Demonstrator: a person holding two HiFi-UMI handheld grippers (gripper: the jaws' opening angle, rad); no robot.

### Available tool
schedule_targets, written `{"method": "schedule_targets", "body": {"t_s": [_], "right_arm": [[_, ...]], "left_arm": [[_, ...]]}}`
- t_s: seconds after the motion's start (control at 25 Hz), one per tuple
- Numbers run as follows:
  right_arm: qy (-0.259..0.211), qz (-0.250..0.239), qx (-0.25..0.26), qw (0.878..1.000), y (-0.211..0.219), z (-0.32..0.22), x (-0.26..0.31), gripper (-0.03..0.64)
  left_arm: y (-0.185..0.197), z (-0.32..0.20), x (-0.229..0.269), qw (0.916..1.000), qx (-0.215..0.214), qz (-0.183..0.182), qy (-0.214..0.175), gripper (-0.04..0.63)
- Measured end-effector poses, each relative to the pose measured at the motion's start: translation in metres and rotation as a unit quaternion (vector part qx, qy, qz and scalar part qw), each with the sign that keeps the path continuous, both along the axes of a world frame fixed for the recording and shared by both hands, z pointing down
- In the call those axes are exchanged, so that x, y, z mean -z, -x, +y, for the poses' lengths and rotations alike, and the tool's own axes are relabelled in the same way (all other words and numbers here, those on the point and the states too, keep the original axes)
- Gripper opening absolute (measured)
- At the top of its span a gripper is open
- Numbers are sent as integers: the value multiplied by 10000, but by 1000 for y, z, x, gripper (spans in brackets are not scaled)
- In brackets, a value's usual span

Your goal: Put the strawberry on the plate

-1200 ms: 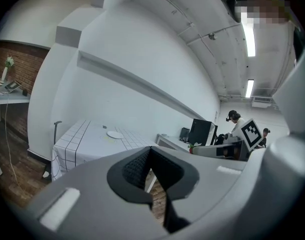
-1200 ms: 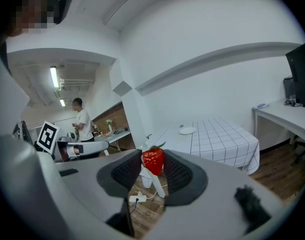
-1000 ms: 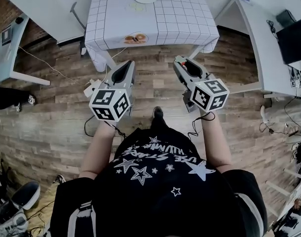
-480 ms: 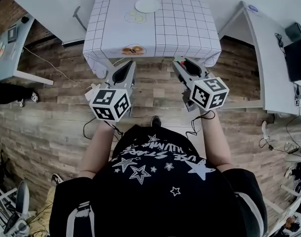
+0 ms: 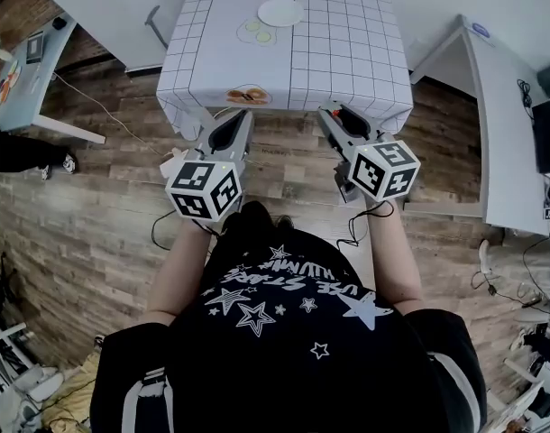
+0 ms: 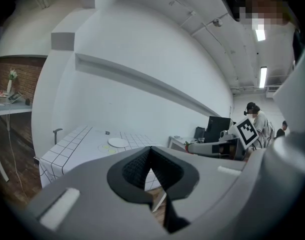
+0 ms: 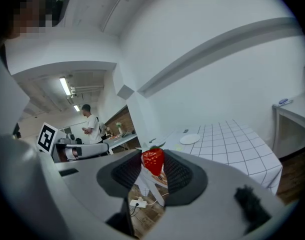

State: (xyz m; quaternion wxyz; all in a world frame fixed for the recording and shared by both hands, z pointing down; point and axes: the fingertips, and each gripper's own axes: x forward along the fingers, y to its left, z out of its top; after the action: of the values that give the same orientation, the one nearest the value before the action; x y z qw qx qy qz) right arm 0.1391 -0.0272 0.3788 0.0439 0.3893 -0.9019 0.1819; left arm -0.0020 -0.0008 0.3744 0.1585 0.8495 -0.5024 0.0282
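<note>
My right gripper [image 7: 153, 171] is shut on a red strawberry [image 7: 153, 160] with a green cap, held up in the air. From the head view, that gripper [image 5: 330, 112] hovers just short of the near edge of the table [image 5: 347, 61], which has a white grid cloth. The white plate [image 5: 280, 12] lies at the table's far side; it also shows small as the plate [image 7: 189, 139] and the plate [image 6: 117, 142]. My left gripper [image 5: 242, 115] is level with the right one, shut with nothing between its pads [image 6: 142, 166].
Two pale yellow-green discs [image 5: 257, 32] lie near the plate and an orange-brown item [image 5: 248, 96] sits at the table's near edge. A white desk [image 5: 500, 106] stands right, another desk [image 5: 22, 70] left. Cables [image 5: 95, 106] run over the wooden floor. People stand in the background.
The table has come closer and lower in the head view as the person steps toward it. Both grippers keep their pose and the strawberry stays held.
</note>
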Motion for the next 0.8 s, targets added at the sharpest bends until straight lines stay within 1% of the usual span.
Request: {"method": "schedule_targets", "body": {"t_s": [0.28, 0.44, 0.56, 0.64, 0.8], "right_arm": [[47, 33, -52, 10000, 2, -14, -4, 146], [29, 114, -124, 9999, 6, -30, -4, 146], [-47, 182, -169, 9997, 10, -45, 0, 146], [-88, 252, -188, 9995, 13, -58, 2, 146], [-12, 368, -196, 9991, 21, -85, -4, 146]], "left_arm": [[-1, -21, -1, 10000, -10, 14, -32, 9], [3, -45, -1, 10000, 4, 68, -67, 9], [2, -64, -1, 9999, -74, 39, -128, 8], [3, -79, -2, 9998, -109, 80, -146, 9], [5, -110, -6, 9996, -209, 172, -94, 9]]}}
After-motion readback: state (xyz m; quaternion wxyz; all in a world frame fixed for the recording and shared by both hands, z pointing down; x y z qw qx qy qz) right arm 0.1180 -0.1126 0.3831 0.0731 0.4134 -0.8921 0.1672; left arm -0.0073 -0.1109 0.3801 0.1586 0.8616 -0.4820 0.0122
